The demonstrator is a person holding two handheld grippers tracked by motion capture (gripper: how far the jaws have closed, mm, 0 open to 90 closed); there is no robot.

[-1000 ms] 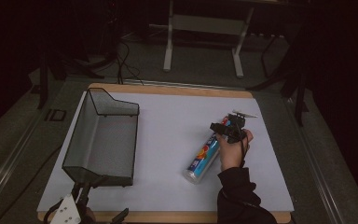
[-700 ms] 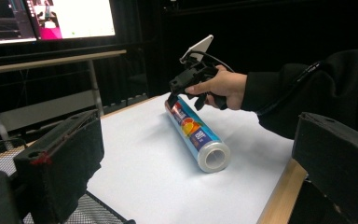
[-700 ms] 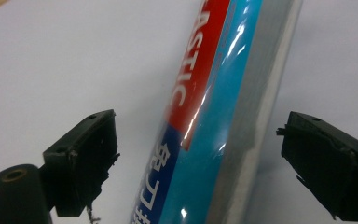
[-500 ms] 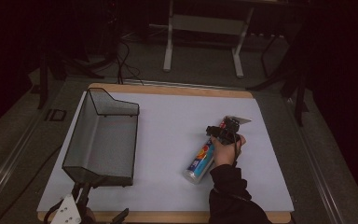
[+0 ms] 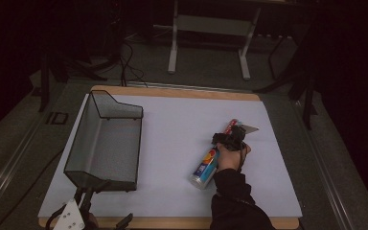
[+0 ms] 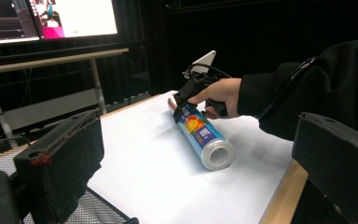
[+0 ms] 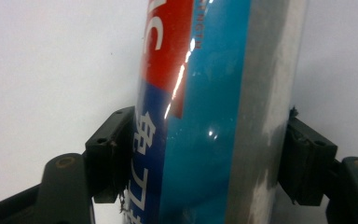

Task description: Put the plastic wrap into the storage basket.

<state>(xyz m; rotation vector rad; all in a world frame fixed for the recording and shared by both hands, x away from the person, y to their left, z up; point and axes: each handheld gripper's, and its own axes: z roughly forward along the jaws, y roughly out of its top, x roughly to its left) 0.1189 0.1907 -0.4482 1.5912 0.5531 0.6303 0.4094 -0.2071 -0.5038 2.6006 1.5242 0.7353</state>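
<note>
A roll (image 5: 205,166) in a shiny blue, red and silver wrap lies on its side on the white mat (image 5: 172,143), right of the middle. One end points to the near edge and the other end points away, a bit to the right.

The right gripper (image 5: 231,136) sits over the far part of the roll. In the right gripper view its two black jaws press on both sides of the roll (image 7: 205,116), so it is pinching it. A hand (image 5: 230,155) in a dark sleeve holds this gripper.

The left gripper (image 5: 84,215) is low at the near left edge of the table. In the left gripper view its jaws stand wide apart with nothing between them, and the roll (image 6: 204,136) lies farther off with the other gripper (image 6: 193,91) on it.

A black mesh bin (image 5: 106,139) stands on the left side of the mat, well apart from the roll
</note>
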